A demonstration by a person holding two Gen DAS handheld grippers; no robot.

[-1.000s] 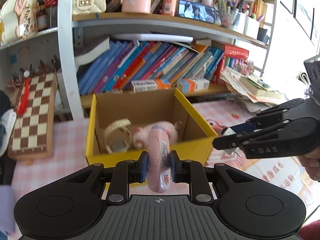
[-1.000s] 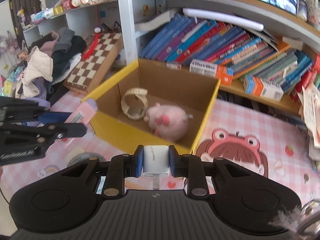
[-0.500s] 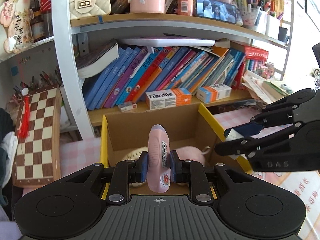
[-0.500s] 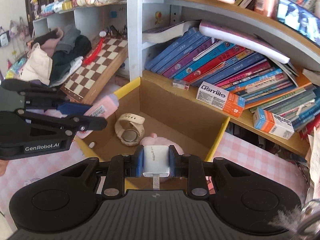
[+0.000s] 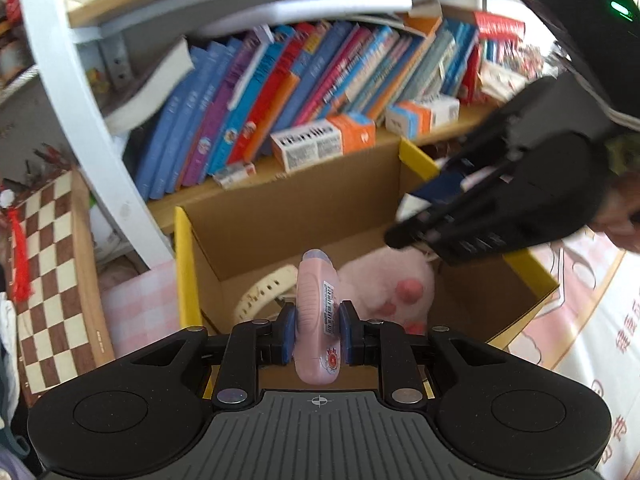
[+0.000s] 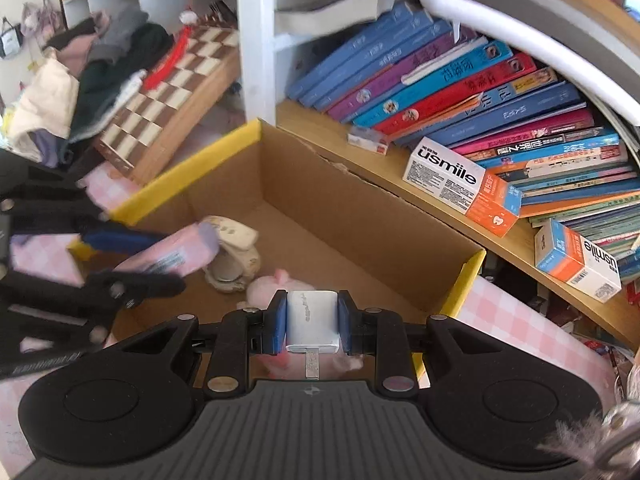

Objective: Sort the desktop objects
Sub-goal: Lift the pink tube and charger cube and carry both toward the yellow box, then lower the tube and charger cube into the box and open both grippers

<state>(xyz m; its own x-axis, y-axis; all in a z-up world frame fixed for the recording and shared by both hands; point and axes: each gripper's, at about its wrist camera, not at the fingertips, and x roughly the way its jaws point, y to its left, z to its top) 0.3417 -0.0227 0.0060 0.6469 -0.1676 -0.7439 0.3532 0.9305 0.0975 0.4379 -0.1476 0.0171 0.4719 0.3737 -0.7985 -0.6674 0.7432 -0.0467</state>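
on the pink checked counter (image 6: 516,320) below the bookshelf (image 6: 400,156) sits the yellow-edged cardboard box (image 5: 304,208), with a pink plush toy (image 5: 392,284) and a cream watch (image 6: 232,248) inside; above it the left gripper (image 5: 316,328) pinches a pink tube (image 5: 316,312) and the right gripper (image 6: 312,322) pinches a white charger (image 6: 312,320)

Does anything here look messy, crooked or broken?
Mostly the shelf: the books lean hard to one side instead of standing upright, and two toothpaste boxes lie loose in front of them. The cardboard box has a ragged back edge. Nothing looks spilled.
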